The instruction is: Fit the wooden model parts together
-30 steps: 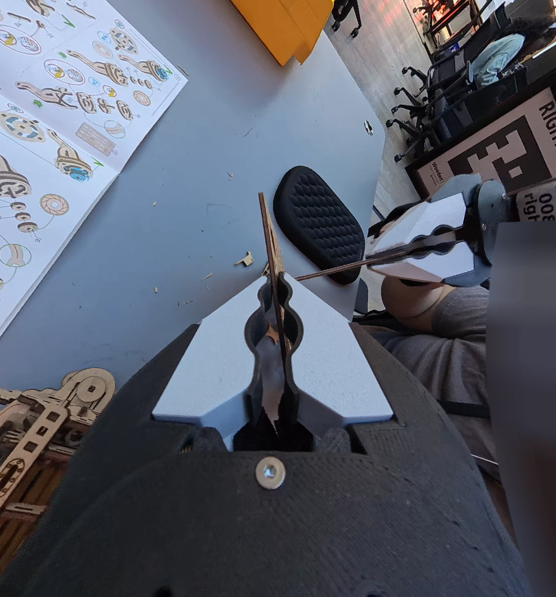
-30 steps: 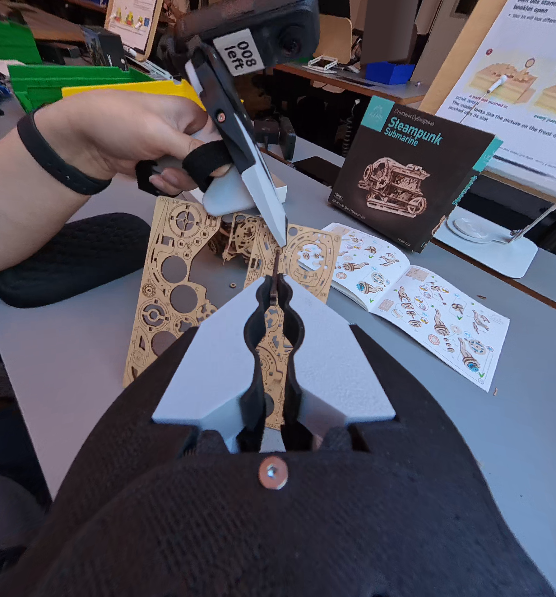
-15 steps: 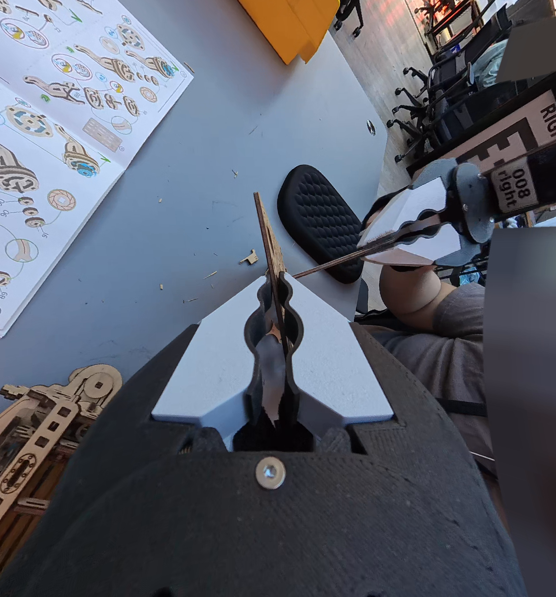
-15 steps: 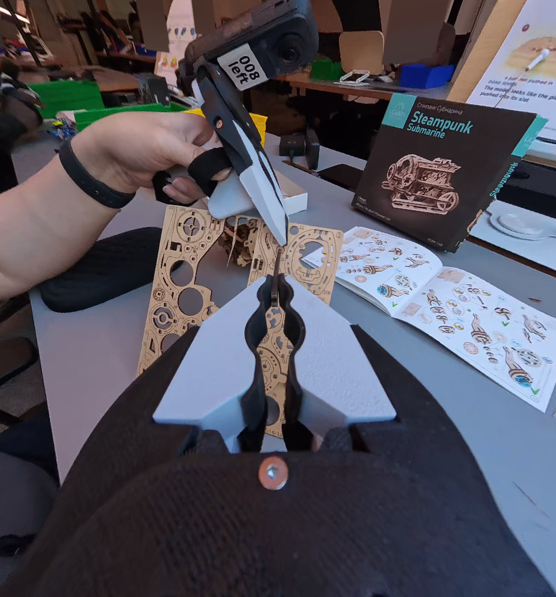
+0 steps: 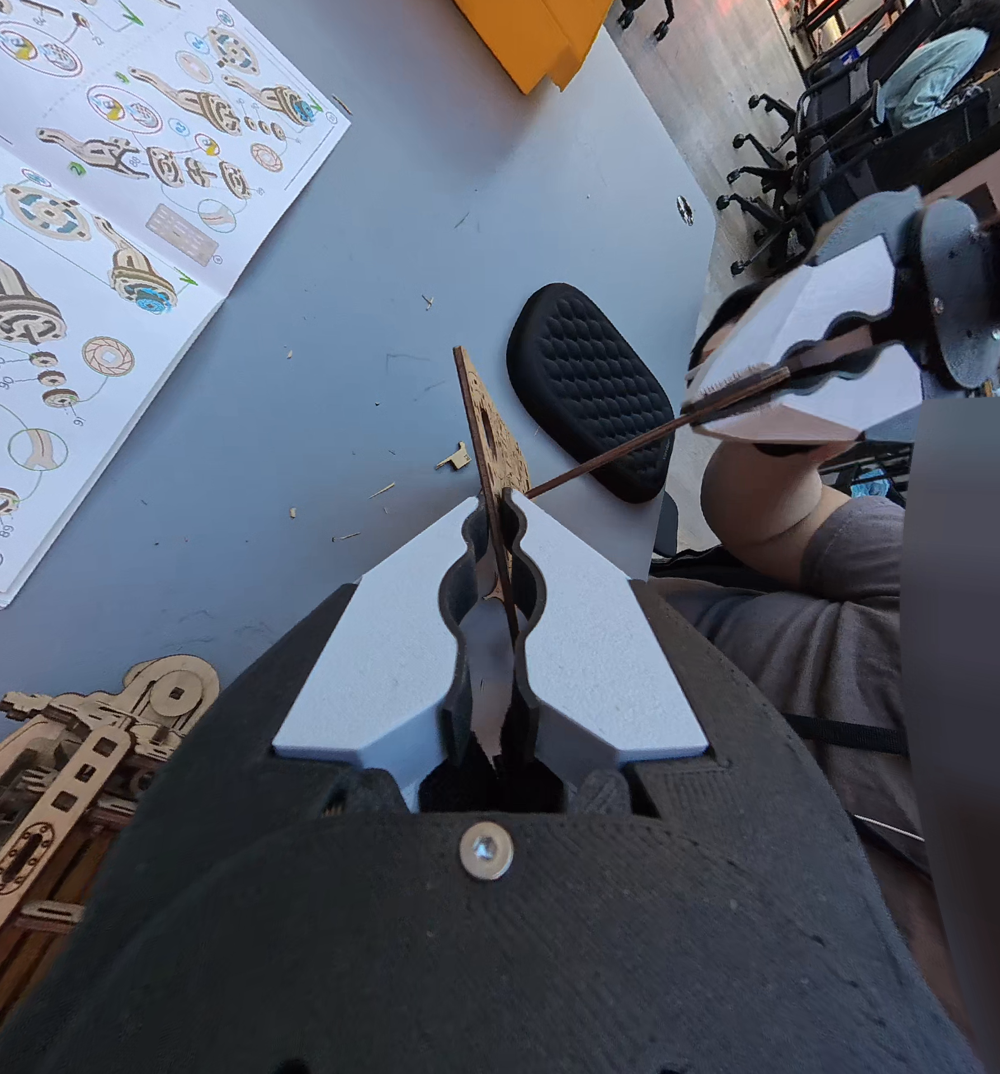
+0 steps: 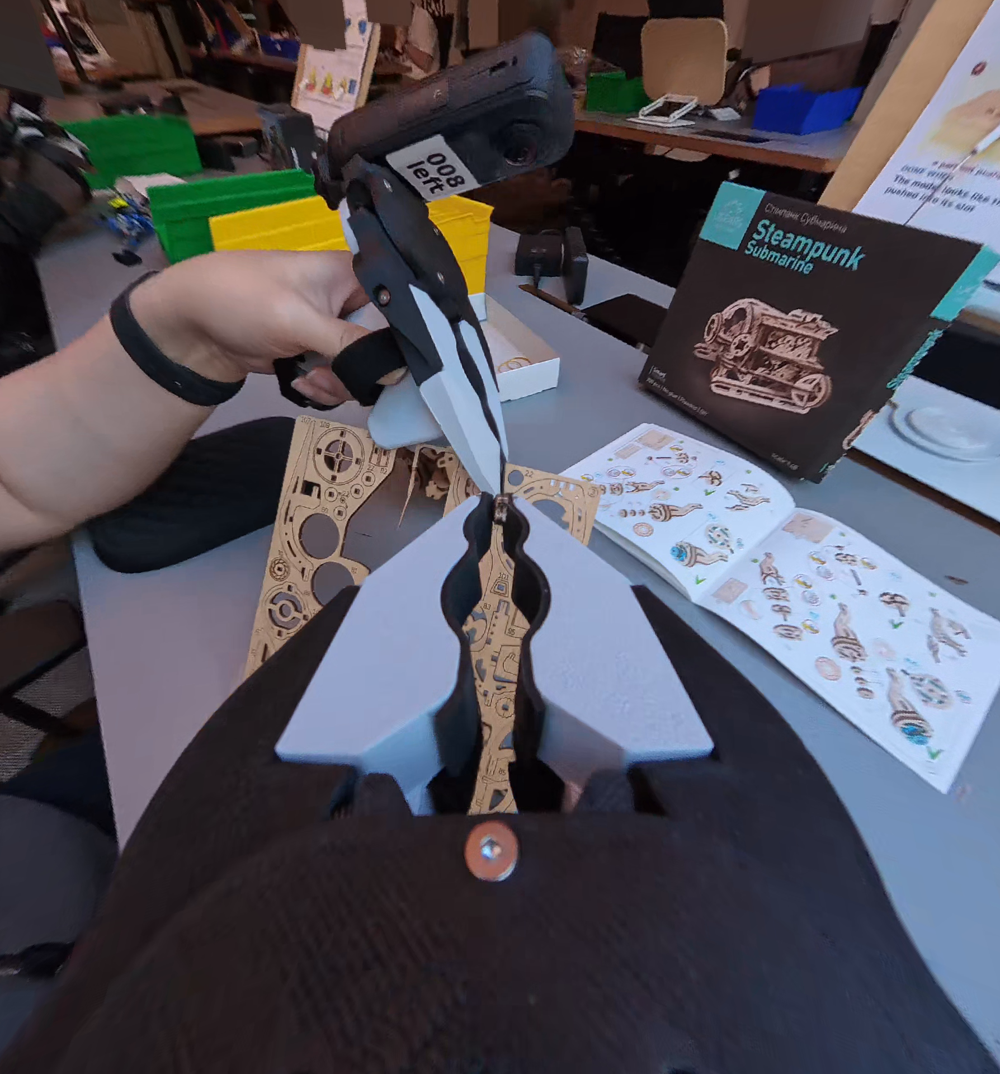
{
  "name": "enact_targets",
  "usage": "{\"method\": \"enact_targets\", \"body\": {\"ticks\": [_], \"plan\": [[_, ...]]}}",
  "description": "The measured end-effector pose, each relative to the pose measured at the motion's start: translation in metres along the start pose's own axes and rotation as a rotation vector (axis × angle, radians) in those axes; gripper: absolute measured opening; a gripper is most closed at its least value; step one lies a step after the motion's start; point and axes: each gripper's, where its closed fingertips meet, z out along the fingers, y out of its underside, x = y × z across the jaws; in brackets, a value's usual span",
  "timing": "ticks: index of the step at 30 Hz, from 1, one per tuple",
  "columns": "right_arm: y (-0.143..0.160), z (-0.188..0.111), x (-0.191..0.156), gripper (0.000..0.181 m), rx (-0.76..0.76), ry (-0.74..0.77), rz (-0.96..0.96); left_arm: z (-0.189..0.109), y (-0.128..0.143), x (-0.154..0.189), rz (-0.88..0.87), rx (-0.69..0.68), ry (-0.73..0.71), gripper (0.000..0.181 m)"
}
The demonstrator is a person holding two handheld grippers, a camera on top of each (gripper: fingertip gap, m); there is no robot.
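Sheet edge-on in both views! Left to right in the left wrist view: the instruction booklet (image 5: 108, 232) lies open toward the desk's far left corner, the half-built wooden model (image 5: 50, 784) sits at the near left edge, and the left gripper (image 5: 493, 505) is clamped tight on a thin plywood parts sheet (image 5: 495, 441) that juts forward from its tips. Right of it, past the black wrist rest (image 5: 590, 395), the right gripper (image 5: 736, 401) is closed on a wooden piece whose long axis runs straight back to the left tips. In the right wrist view the right gripper (image 6: 500, 505) meets the left gripper (image 6: 495, 471) tip to tip, above the desk (image 6: 166, 610). Both hands look equally close; I judge that separating or mating the pieces turns on that shared line.
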Motion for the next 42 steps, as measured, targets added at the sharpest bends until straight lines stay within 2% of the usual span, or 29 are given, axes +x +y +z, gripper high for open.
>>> {"method": "enact_targets", "body": {"ticks": [2,4,7,11,15,17,22,25,27,29,31,33,36,38,42], "plan": [[0.008,-0.004,-0.001,0.002,0.037,-0.038,0.010,0.000,0.000,0.000,-0.004,0.002,0.001,0.002],[0.013,-0.007,-0.007,0.002,0.110,-0.003,-0.025,0.000,-0.002,0.000,-0.011,0.013,0.007,0.002],[0.018,-0.005,-0.019,0.002,0.144,0.154,-0.193,0.000,-0.002,-0.002,-0.012,0.013,-0.003,0.001],[0.007,0.007,-0.026,0.002,0.044,0.249,-0.344,0.003,0.001,-0.006,0.017,-0.007,-0.062,0.003],[-0.010,0.014,-0.017,0.002,-0.046,0.148,-0.271,0.008,0.004,-0.001,0.015,-0.025,-0.041,0.003],[-0.008,0.015,-0.010,0.002,-0.061,0.056,-0.193,0.007,0.004,-0.004,-0.002,-0.019,-0.037,0.003],[0.005,-0.001,0.009,0.002,0.077,-0.108,0.090,0.006,0.002,-0.001,-0.021,-0.008,0.009,0.002],[0.009,-0.005,0.007,0.002,0.181,-0.116,0.136,0.007,0.001,-0.001,-0.029,-0.004,0.016,0.002],[0.006,-0.004,-0.005,0.002,0.196,-0.020,-0.014,0.007,0.001,0.000,-0.035,-0.001,0.022,0.001],[0.004,0.001,-0.022,0.002,0.156,0.101,-0.240,0.007,0.001,0.000,-0.033,0.002,0.012,0.001],[0.007,0.009,-0.032,0.002,0.113,0.203,-0.387,0.007,0.001,-0.004,-0.027,-0.003,-0.019,0.002],[0.008,0.010,-0.032,0.002,0.122,0.260,-0.430,0.007,0.001,-0.007,-0.027,-0.002,-0.034,0.003],[0.006,0.009,-0.029,0.002,0.120,0.252,-0.445,0.007,0.002,-0.006,-0.022,-0.005,-0.032,0.003],[-0.002,0.006,-0.021,0.002,0.151,0.140,-0.321,0.006,0.001,-0.003,-0.019,-0.001,-0.015,0.002],[-0.004,-0.006,0.011,0.001,0.223,-0.171,0.142,0.005,0.000,0.006,-0.006,0.005,0.021,0.002]]}}
